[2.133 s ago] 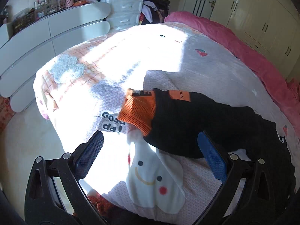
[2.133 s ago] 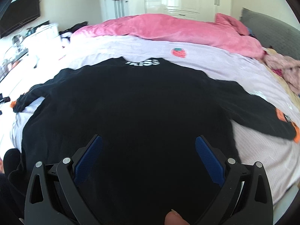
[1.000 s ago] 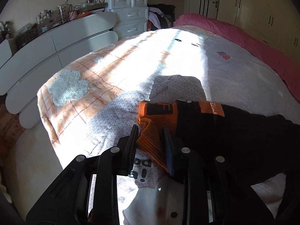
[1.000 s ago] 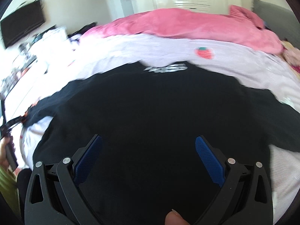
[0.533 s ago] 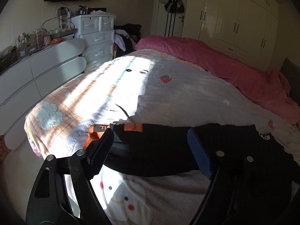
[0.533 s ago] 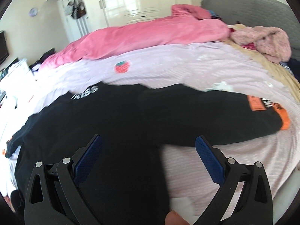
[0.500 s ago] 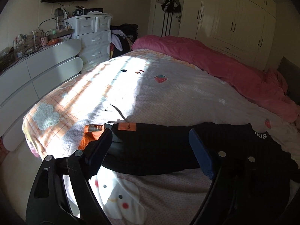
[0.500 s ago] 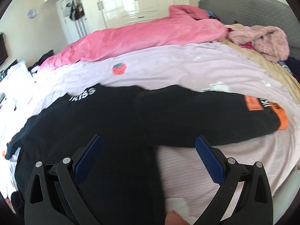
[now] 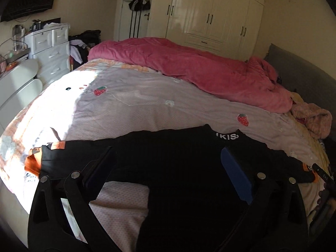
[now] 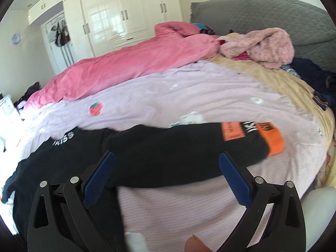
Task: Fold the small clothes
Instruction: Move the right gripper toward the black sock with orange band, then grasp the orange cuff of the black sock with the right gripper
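- Sweater (image 9: 178,168), black with orange cuffs, lies spread flat on the lilac bedspread (image 9: 147,105) near the bed's front edge, collar lettering toward the far side.
- From my left wrist camera, its left sleeve runs out toward the bed's left edge, and the orange cuff (image 9: 32,163) rests there in the sun patch.
- My left gripper (image 9: 168,172) hangs over the sweater's body; its jaws have just been opening and now stand spread wide, with nothing pinched between them.
- A pink duvet (image 9: 199,73) is bunched along the bed's far edge.
- From my right wrist camera, the other sleeve (image 10: 189,147) stretches toward the bed's right edge, ending in an orange cuff (image 10: 273,140) flat on the bedspread.
- My right gripper (image 10: 167,173) hovers above that sleeve near the shoulder, fingers spread apart and gripping nothing.
- A fluffy pink garment (image 10: 264,46) sits at the far right corner by the grey headboard (image 10: 262,12).
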Tool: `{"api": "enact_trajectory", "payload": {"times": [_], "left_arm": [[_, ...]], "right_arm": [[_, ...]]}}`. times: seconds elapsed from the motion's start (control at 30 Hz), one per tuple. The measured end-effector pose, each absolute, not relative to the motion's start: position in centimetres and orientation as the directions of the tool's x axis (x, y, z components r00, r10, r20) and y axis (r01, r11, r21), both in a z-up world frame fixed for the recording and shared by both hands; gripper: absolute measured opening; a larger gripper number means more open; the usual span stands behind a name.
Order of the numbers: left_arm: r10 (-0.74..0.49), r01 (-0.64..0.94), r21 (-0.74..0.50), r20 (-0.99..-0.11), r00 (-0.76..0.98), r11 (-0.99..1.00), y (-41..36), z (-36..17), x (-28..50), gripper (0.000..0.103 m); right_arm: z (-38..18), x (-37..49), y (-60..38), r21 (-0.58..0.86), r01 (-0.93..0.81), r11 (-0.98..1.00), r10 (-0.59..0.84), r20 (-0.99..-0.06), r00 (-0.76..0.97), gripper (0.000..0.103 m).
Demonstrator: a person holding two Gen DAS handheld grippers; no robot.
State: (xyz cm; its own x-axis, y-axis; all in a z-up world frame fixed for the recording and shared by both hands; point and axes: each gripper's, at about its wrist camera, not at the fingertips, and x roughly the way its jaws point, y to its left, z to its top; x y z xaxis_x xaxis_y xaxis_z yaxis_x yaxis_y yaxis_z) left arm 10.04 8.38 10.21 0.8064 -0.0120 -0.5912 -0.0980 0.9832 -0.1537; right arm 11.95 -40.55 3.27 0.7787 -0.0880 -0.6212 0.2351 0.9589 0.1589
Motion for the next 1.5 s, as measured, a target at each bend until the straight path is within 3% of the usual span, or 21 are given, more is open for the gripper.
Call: {"api": "enact_trajectory", "payload": {"times": [0.57, 1.13, 1.5], "left_arm": [[-0.199, 0.095, -0.198, -0.611, 0.766, 0.976, -3.2, 9.2, 13.5, 0.093], [-0.245, 0.243, -0.102, -0.684, 0.687, 0.965, -12.8, 4.8, 15.4, 0.093], [-0.168, 0.247, -0.006, -0.747, 0.644, 0.969, -15.6, -0.4, 17.6, 0.093]], "right_arm": [[3.4, 9.8, -48.9, 0.176, 0.394, 0.902, -0.212, -0.614, 0.76, 0.099], [-0.8, 9.3, -54.8, 0.195, 0.494, 0.847, -0.237, -0.693, 0.681, 0.099], [-4.4, 13.7, -58.5, 0.154, 0.569, 0.808, -0.281, -0.748, 0.601, 0.099]]}}
